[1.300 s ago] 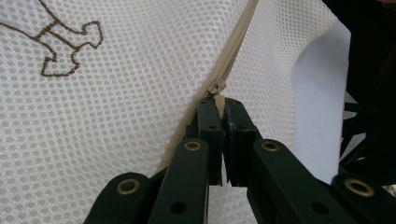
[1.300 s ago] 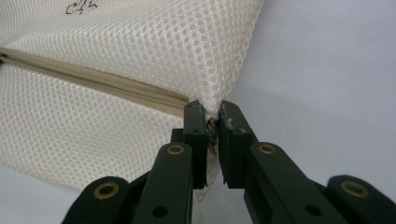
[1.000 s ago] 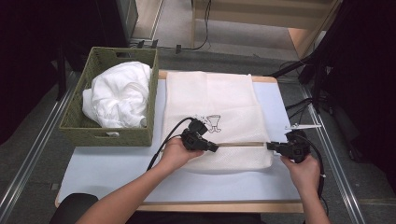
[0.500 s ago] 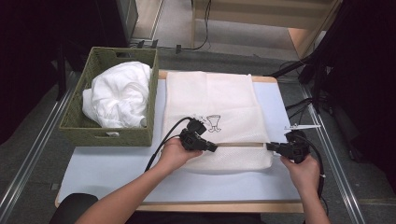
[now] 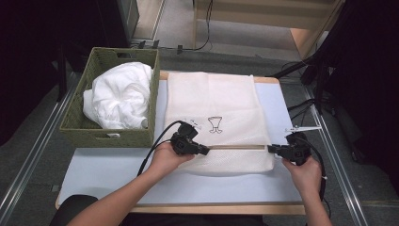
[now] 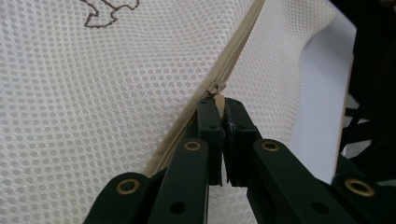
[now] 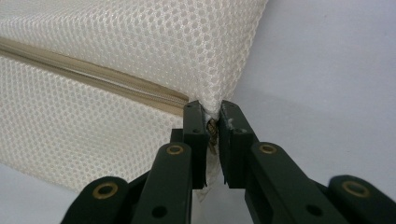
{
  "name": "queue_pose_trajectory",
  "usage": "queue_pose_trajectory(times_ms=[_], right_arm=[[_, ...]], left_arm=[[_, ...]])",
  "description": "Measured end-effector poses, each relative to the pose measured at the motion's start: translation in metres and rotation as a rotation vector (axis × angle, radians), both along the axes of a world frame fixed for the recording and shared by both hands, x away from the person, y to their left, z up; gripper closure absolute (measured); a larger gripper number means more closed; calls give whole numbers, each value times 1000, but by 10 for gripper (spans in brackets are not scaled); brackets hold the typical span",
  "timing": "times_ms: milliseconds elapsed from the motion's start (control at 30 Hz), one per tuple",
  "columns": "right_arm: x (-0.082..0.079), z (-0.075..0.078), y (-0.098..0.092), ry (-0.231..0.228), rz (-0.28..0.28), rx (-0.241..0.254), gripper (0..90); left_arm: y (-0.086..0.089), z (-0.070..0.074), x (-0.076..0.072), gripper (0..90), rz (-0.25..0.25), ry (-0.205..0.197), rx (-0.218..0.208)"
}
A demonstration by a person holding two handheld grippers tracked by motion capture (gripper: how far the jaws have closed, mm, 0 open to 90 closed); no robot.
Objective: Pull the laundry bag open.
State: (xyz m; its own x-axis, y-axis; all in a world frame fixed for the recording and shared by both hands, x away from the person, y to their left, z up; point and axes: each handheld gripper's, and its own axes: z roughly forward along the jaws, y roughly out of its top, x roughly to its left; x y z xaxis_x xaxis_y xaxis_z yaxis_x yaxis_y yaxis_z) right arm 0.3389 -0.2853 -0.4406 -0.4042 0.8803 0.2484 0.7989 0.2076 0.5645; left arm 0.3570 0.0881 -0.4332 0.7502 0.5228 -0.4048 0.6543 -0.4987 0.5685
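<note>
Sat at the upper left of the high view: a green woven basket on the surface, stuffed with crumpled white cloth. Lay flat at the middle of the frame, just right of the basket: a cream mesh laundry bag, with a small dark print near its centre and a tan zipper across its lower part. Gripped at lower centre by the left hand: the left tool, at the zipper's left end. Clamped in the left gripper view: left tool pressed together on the zipper pull. Held at the lower right by the right hand: the right tool, at the bag's right edge. Pinched in the right gripper view: right tool closed on the bag's corner where the zipper ended.
</note>
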Motion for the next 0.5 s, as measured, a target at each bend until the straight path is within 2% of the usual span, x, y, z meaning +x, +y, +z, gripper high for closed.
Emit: queue_pose_trajectory(times_ms=[267, 400, 500], right_arm=[[-1, 0, 0, -5, 1, 17, 834], [-1, 1, 1, -7, 5, 21, 833], [-1, 0, 0, -7, 6, 20, 832]], left_arm=[[1, 3, -1, 881, 1, -15, 7], [2, 2, 0, 882, 7, 3, 5], [2, 3, 0, 882, 7, 2, 8]])
